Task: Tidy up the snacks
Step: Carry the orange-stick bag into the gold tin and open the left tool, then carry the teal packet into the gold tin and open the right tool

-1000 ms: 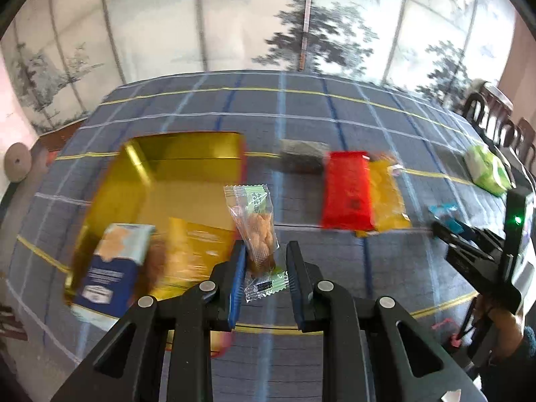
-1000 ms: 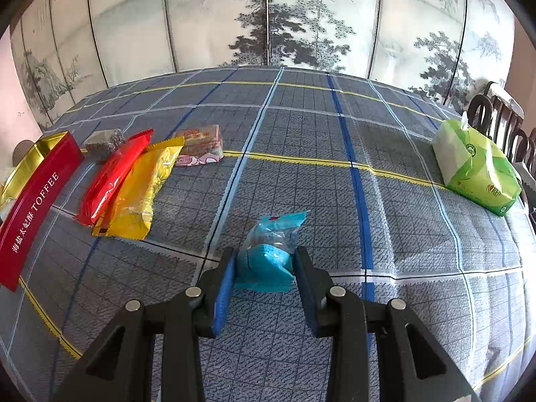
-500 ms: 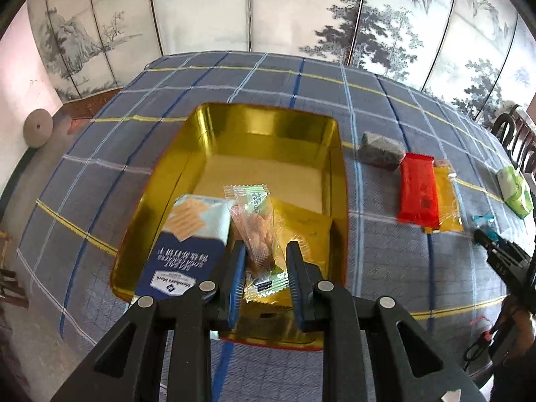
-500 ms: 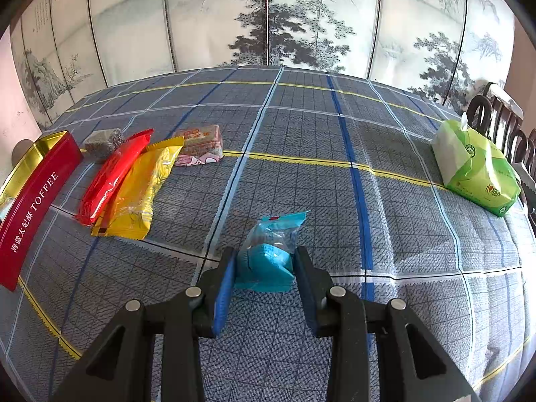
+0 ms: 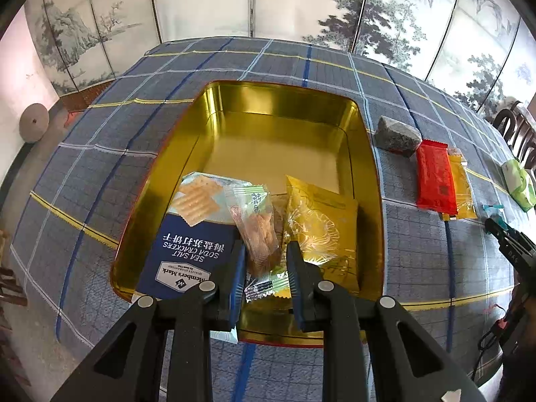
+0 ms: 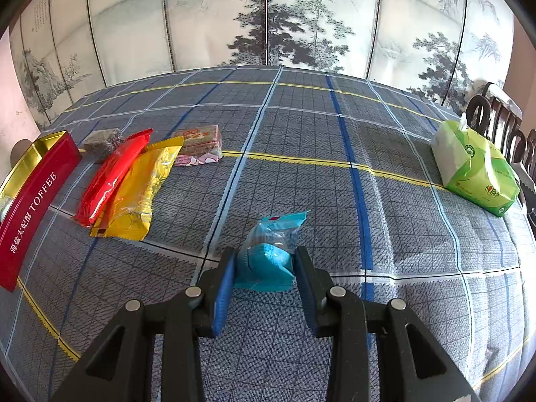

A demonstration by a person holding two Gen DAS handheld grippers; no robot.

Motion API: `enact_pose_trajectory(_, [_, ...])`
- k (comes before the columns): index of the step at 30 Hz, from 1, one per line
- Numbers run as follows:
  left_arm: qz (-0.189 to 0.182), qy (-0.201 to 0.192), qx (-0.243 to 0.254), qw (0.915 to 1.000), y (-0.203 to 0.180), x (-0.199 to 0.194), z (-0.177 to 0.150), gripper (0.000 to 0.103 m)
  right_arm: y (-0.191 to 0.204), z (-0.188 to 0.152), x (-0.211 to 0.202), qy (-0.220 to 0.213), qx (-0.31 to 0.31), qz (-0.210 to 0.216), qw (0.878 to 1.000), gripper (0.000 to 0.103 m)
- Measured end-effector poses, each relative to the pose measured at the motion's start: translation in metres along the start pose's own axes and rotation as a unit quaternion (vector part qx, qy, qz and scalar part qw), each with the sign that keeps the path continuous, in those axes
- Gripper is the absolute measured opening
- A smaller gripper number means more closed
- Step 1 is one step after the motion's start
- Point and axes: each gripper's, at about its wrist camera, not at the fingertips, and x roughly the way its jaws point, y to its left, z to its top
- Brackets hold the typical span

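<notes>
My left gripper [image 5: 266, 249] is shut on a clear snack packet [image 5: 256, 224] with orange pieces and a green top, held above the near end of the open gold tin [image 5: 284, 104]. Inside the tin lie a blue soda cracker pack [image 5: 186, 244] and a yellow packet [image 5: 318, 224]. My right gripper [image 6: 265, 261] is shut on a light blue packet [image 6: 271, 251] just over the checked tablecloth. At the left of the right wrist view lie a red packet [image 6: 112, 174], a yellow packet [image 6: 137, 187], a pink-wrapped block [image 6: 200, 145] and a dark grey block [image 6: 102, 142].
The tin's red side, marked TOFFEE [image 6: 30, 201], stands at the far left of the right wrist view. A green tissue pack [image 6: 475, 171] lies at the right, near dark wooden chairs [image 6: 502, 124]. A painted folding screen [image 6: 268, 16] closes the far side.
My left gripper has carried the clear packet leftward from beside the tin to above it and a little lower. The right gripper and its blue packet have stayed put.
</notes>
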Motion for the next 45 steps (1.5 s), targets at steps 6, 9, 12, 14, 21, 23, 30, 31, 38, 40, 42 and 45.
enact_pose_trajectory(6, [0.002, -0.001, 0.010, 0.9999, 0.002, 0.000, -0.002, 0.021, 0.001, 0.000, 0.000, 0.000, 0.000, 0.000, 1.000, 0.036])
enact_pose_trajectory(9, [0.004, -0.002, 0.014, 0.9999, 0.001, 0.000, -0.003, 0.022, 0.000, 0.000, 0.000, 0.000, 0.000, 0.000, 1.000, 0.036])
enact_pose_trajectory(12, [0.003, -0.002, 0.013, 0.9999, 0.000, 0.000, -0.003, 0.024, 0.000, 0.000, 0.000, 0.000, 0.000, -0.001, 1.000, 0.036])
enact_pose_trajectory(14, [0.003, -0.002, 0.013, 0.9999, 0.000, 0.000, -0.003, 0.024, 0.001, 0.000, 0.000, 0.000, 0.000, -0.001, 1.000, 0.036])
enact_pose_trajectory(21, [0.002, -0.001, 0.018, 0.9998, 0.000, -0.001, -0.004, 0.024, 0.001, 0.000, 0.000, 0.000, 0.000, -0.001, 1.000, 0.036])
enact_pose_trajectory(23, [0.000, -0.002, 0.019, 0.9998, 0.000, -0.002, -0.003, 0.025, 0.001, 0.000, 0.000, 0.000, 0.000, -0.001, 1.000, 0.036])
enact_pose_trajectory(30, [-0.008, -0.009, 0.029, 0.9995, -0.004, -0.010, -0.006, 0.040, 0.001, 0.001, -0.001, 0.000, 0.000, -0.002, 1.000, 0.035])
enact_pose_trajectory(31, [-0.006, -0.011, 0.034, 0.9993, -0.005, -0.012, -0.006, 0.040, 0.001, 0.001, -0.001, 0.000, 0.000, -0.002, 1.000, 0.035])
enact_pose_trajectory(38, [-0.010, -0.018, 0.038, 0.9991, -0.005, -0.017, -0.008, 0.045, 0.000, 0.001, -0.001, 0.000, -0.001, -0.003, 1.000, 0.035])
enact_pose_trajectory(40, [-0.009, -0.020, 0.037, 0.9991, -0.004, -0.019, -0.008, 0.047, -0.002, 0.001, -0.001, 0.000, -0.002, -0.005, 1.000, 0.035])
enact_pose_trajectory(42, [-0.008, -0.024, 0.038, 0.9990, -0.004, -0.022, -0.009, 0.049, -0.006, 0.001, -0.002, 0.000, 0.002, -0.006, 1.000, 0.035])
enact_pose_trajectory(45, [-0.007, -0.031, 0.037, 0.9988, -0.003, -0.028, -0.009, 0.052, -0.007, 0.001, -0.003, 0.000, 0.006, -0.012, 1.000, 0.035])
